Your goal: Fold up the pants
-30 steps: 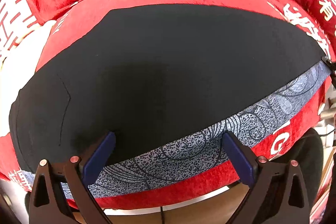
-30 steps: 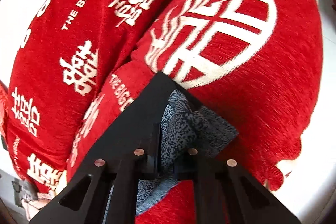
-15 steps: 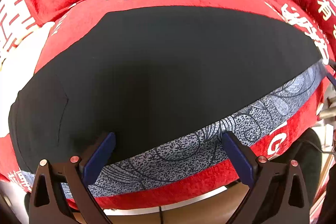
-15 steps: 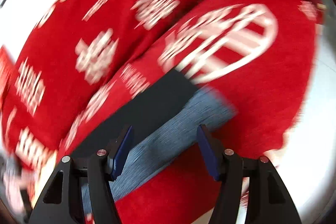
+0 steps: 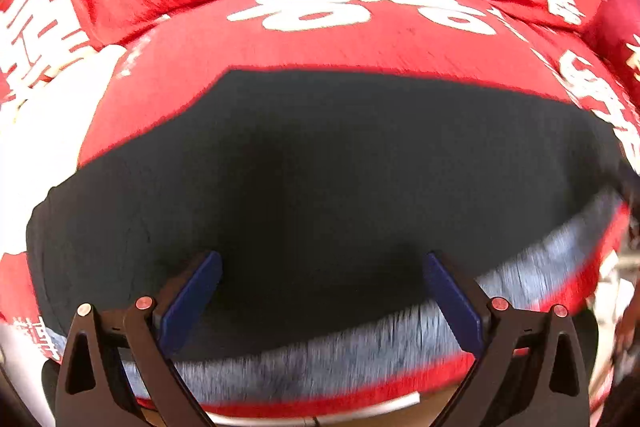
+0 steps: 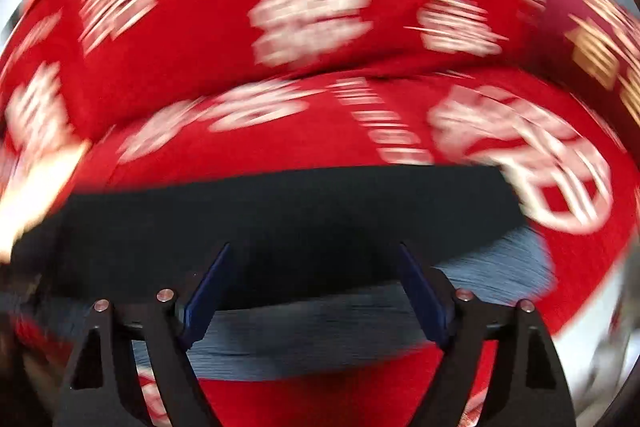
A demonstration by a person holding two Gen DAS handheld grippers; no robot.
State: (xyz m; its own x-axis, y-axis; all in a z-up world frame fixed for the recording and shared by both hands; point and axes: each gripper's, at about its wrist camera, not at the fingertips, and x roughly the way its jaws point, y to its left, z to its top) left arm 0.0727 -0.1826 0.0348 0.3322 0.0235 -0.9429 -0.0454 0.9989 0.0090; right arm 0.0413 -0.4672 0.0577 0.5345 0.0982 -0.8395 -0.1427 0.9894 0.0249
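**Pants laid flat, both grippers free above them**

The pants lie spread across the red cushion, black side up with a grey patterned band along the lower edge, seemingly ready for another fold. The left gripper is spread wide and holds nothing. The right gripper is opening, nothing between its jaws. Red cushion shows bare above the top hem; the band's lower-right end looks easiest to reach.
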